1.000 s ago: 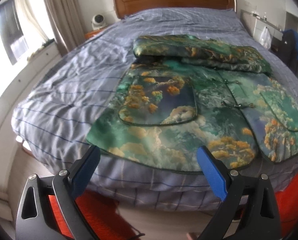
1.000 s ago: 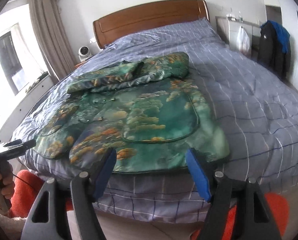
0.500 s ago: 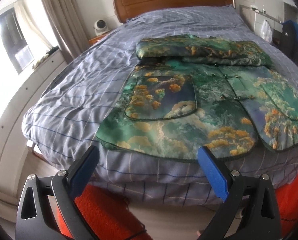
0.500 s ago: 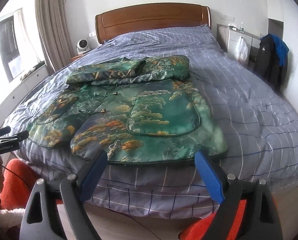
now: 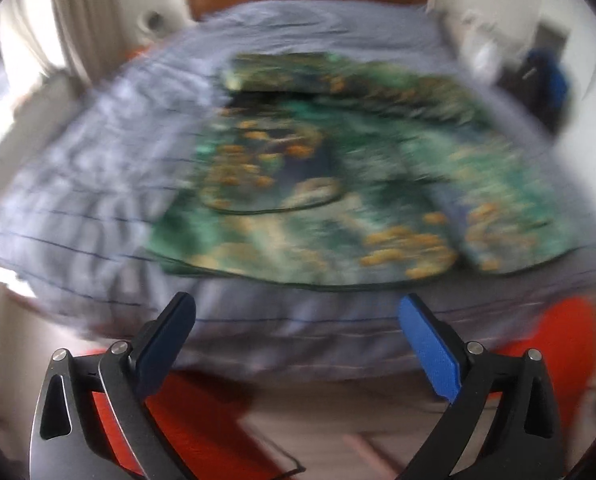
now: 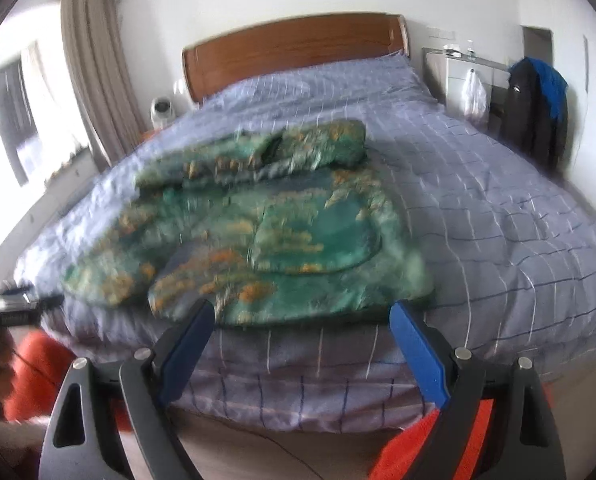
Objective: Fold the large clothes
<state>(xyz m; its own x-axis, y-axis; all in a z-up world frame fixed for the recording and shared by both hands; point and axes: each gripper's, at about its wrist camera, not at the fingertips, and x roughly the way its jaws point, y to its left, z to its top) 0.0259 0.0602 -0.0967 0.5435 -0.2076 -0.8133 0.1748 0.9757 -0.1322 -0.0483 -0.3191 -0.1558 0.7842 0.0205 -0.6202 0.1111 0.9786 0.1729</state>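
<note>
A large green jacket with orange and gold print (image 5: 338, 184) lies spread on the bed, sleeves folded across its top, hem at the foot edge. It also shows in the right wrist view (image 6: 273, 228). My left gripper (image 5: 298, 312) is open and empty, off the foot of the bed below the hem. My right gripper (image 6: 302, 320) is open and empty, just short of the hem's right part. Both views are motion-blurred.
The bed has a blue-grey checked cover (image 6: 498, 208) and a wooden headboard (image 6: 293, 48). A dark and blue garment hangs at the right wall (image 6: 538, 108). Orange cloth (image 5: 546, 344) lies on the floor by the bed foot. Curtains and a window are left.
Both grippers have moved, blurring the views. The left one has drawn back and lower from the bed; the right one has moved closer to the hem. Both stay open.
</note>
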